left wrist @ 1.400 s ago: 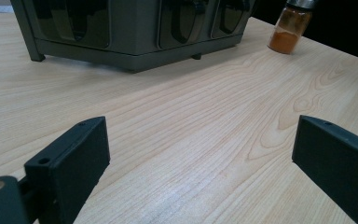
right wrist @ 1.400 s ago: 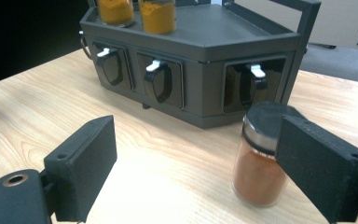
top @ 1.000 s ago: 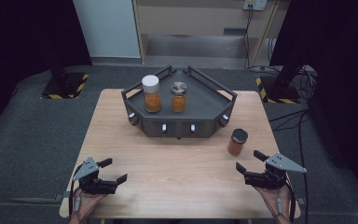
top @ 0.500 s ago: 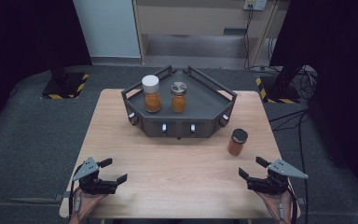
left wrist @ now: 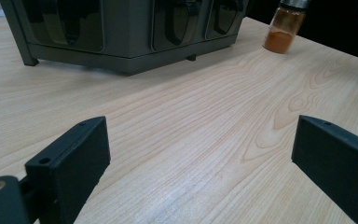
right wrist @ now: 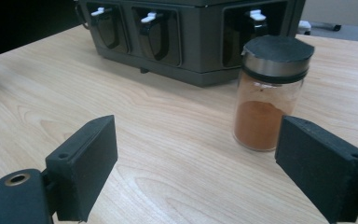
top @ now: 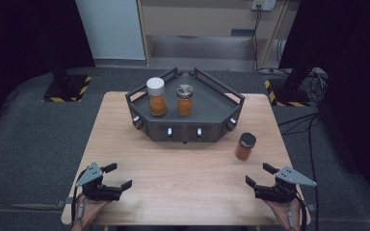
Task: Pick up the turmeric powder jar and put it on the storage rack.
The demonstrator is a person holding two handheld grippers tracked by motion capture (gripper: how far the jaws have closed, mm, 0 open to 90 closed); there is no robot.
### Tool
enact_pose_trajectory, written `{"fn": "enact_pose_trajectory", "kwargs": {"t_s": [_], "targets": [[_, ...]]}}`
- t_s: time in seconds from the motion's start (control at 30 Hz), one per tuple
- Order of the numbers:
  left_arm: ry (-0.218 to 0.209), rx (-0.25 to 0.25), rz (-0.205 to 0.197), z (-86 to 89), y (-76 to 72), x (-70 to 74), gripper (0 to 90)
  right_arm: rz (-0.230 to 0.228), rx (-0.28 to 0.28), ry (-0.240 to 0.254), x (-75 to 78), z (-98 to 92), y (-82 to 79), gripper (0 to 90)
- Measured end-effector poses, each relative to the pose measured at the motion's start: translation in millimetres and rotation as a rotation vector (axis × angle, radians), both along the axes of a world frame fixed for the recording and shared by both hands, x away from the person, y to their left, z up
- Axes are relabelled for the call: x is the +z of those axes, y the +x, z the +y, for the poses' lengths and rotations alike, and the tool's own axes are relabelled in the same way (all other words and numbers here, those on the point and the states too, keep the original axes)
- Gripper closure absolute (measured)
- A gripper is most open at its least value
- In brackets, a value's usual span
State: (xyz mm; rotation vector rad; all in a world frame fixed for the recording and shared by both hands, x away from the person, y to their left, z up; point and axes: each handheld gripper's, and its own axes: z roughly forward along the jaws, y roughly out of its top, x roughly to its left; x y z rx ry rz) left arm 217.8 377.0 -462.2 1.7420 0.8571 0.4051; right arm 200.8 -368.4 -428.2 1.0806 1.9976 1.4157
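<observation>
Right gripper [top: 261, 174] has slid back toward the lower right of the high view, jaws wide and empty, so I read the black-lidded glass jar of orange powder [top: 244, 147], standing right of centre beside the dark grey tray rack [top: 188, 130], as next pick; left gripper [top: 115, 176] idles wide, lower left.

Right tongs [top: 261, 174] apparently open, near black-lidded spice jar [top: 245, 147], wooden table [top: 183, 168]

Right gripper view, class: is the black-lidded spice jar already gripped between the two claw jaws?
No: the spice jar stands free on the table, beyond the right claw, whose jaws stand wide apart with nothing between them.
</observation>
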Motion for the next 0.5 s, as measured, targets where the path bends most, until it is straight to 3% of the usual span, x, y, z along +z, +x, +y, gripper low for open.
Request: {"fn": "enact_pose_trajectory", "kwargs": {"t_s": [0.5], "targets": [[-0.012,0.005,0.006,1.5,1.2,-1.3,3.4,0.011,0.004,0.007,-0.8,-0.8,1.6,12.8]]}}
